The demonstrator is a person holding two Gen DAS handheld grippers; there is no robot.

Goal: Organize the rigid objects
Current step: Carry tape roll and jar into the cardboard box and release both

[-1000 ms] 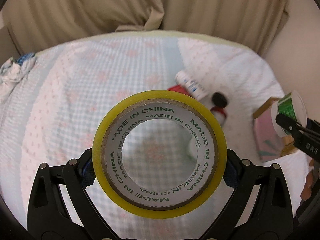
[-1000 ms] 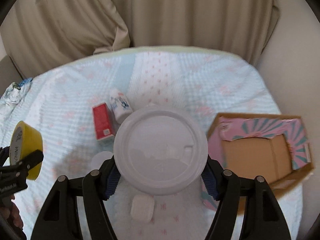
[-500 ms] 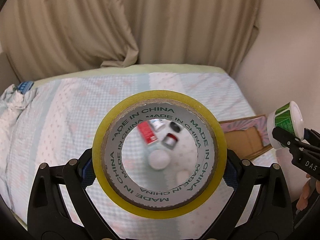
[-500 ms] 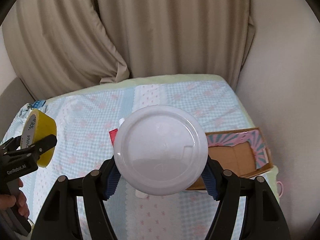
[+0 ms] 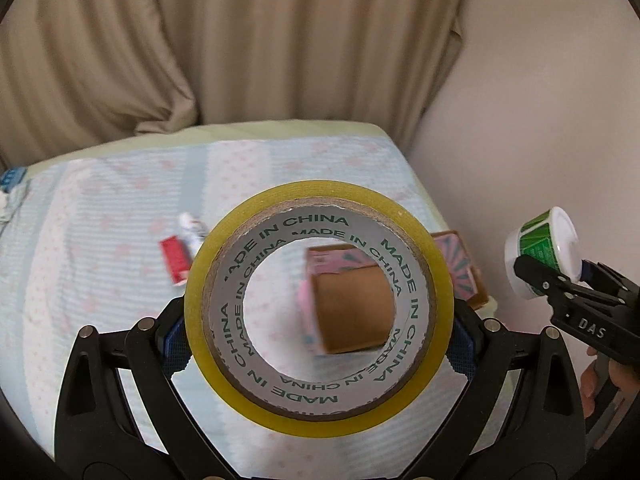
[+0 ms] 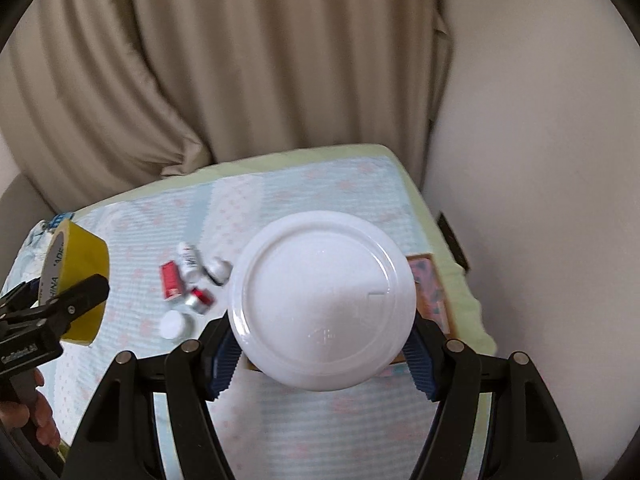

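Note:
My left gripper point(image 5: 319, 342) is shut on a yellow tape roll point(image 5: 424, 252), held high above the bed; the pink cardboard box point(image 5: 352, 312) shows through its hole. My right gripper point(image 6: 322, 354) is shut on a white-lidded tub point(image 6: 320, 300), which hides most of the box point(image 6: 430, 292). In the left wrist view the tub point(image 5: 540, 248) has a green label, at the right. The tape roll point(image 6: 80, 276) and left gripper appear at the left of the right wrist view.
On the blue patterned bedspread point(image 6: 320, 184) lie a red box point(image 6: 171, 280), a white tube point(image 6: 188, 260), a small white bottle point(image 6: 216, 270), a red-and-silver jar point(image 6: 198, 300) and a white cap point(image 6: 173, 324). Curtains and a wall stand behind and to the right.
Both grippers have risen and shifted right with their loads. The box now sits under the tape roll's hole; the small items lie to the left.

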